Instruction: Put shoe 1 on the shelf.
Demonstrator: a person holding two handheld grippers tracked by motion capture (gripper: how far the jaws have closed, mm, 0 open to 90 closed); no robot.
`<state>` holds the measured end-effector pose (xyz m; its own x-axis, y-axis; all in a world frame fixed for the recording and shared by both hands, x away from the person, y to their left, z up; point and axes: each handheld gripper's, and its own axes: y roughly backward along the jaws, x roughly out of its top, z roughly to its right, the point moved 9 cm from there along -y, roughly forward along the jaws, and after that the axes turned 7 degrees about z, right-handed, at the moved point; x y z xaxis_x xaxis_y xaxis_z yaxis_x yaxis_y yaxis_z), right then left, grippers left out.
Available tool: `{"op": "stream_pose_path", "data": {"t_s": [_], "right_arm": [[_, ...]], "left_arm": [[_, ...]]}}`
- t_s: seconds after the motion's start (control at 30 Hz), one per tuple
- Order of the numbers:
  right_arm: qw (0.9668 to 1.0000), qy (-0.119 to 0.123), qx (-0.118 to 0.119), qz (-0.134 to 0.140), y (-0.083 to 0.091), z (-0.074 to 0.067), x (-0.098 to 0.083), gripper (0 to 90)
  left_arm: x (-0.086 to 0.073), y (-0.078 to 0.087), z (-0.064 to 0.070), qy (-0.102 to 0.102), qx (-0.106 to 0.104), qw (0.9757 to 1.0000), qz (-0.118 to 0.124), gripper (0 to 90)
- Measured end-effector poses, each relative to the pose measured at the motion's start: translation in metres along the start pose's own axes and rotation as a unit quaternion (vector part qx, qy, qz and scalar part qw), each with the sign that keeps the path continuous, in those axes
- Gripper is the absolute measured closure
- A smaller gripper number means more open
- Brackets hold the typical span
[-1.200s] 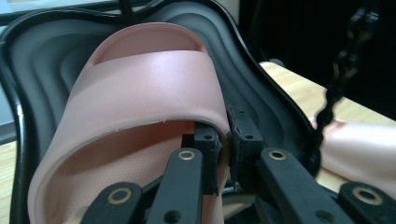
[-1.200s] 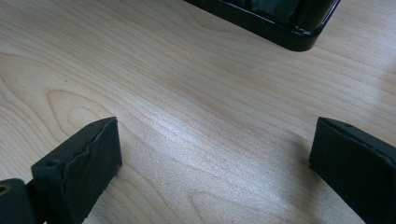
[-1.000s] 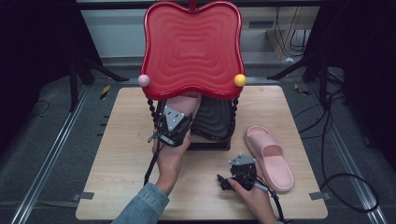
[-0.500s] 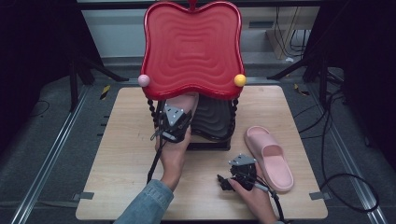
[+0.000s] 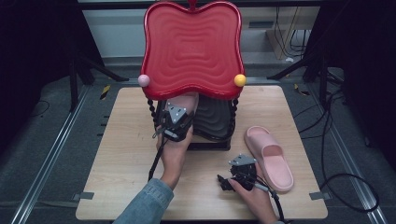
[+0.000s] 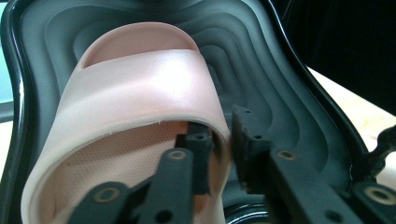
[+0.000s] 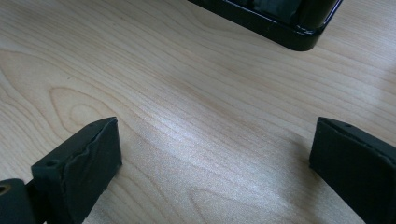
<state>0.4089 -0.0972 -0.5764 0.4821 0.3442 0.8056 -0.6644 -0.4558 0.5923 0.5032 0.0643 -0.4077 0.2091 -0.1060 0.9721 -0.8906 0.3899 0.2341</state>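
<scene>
A pale wooden worktop (image 5: 116,154) carries a two-tier rack, its red wavy plastic top shelf (image 5: 192,46) above a black lower shelf (image 5: 215,119). Left of the rack's middle, the left gripper (image 6: 219,154) pinches a pink rubber slipper's (image 6: 140,88) strap over the black shelf. Right of the rack lies a second pink slipper (image 5: 270,156); in front of it the right gripper (image 5: 229,179) hovers, jaws spread.

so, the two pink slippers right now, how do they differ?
The slipper in the rack sits on the black lower shelf, under the red top tray; the slipper on the table lies flat on bare wood. The first is pinched at its strap edge by the left gripper; the second is untouched, the right gripper open beside it. Both are pink open-toe slides.
</scene>
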Motion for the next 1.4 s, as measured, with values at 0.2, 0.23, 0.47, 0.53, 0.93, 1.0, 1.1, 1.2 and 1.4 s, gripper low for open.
{"op": "stream_pose_path", "data": {"t_s": [0.2,0.23,0.47,0.53,0.93,1.0,1.1,1.2,1.4], "right_arm": [[1.0,0.0,0.0,0.0,0.0,0.0,0.0,2.5],[1.0,0.0,0.0,0.0,0.0,0.0,0.0,2.5],[1.0,0.0,0.0,0.0,0.0,0.0,0.0,2.5],[1.0,0.0,0.0,0.0,0.0,0.0,0.0,2.5],[1.0,0.0,0.0,0.0,0.0,0.0,0.0,2.5],[1.0,0.0,0.0,0.0,0.0,0.0,0.0,2.5],[1.0,0.0,0.0,0.0,0.0,0.0,0.0,2.5],[1.0,0.0,0.0,0.0,0.0,0.0,0.0,2.5],[1.0,0.001,-0.001,0.001,0.0,0.0,0.0,2.5]], "left_arm": [[-0.002,0.01,0.002,-0.012,-0.025,0.9995,-0.013,57.5],[-0.003,0.014,0.001,-0.013,-0.026,0.9995,-0.011,57.5],[-0.012,0.044,-0.005,-0.033,-0.067,0.9971,-0.012,58.9],[-0.017,0.052,-0.007,-0.043,-0.081,0.9956,-0.021,62.3],[-0.037,0.092,-0.016,-0.096,-0.122,0.9866,-0.051,83.6],[-0.042,0.096,-0.015,-0.096,-0.132,0.9848,-0.06,85.3],[-0.05,0.103,-0.013,-0.101,-0.143,0.9823,-0.068,87.6],[-0.058,0.108,-0.01,-0.112,-0.151,0.9793,-0.076,89.6],[-0.071,0.117,-0.009,-0.116,-0.161,0.9764,-0.085,90.0]]}}
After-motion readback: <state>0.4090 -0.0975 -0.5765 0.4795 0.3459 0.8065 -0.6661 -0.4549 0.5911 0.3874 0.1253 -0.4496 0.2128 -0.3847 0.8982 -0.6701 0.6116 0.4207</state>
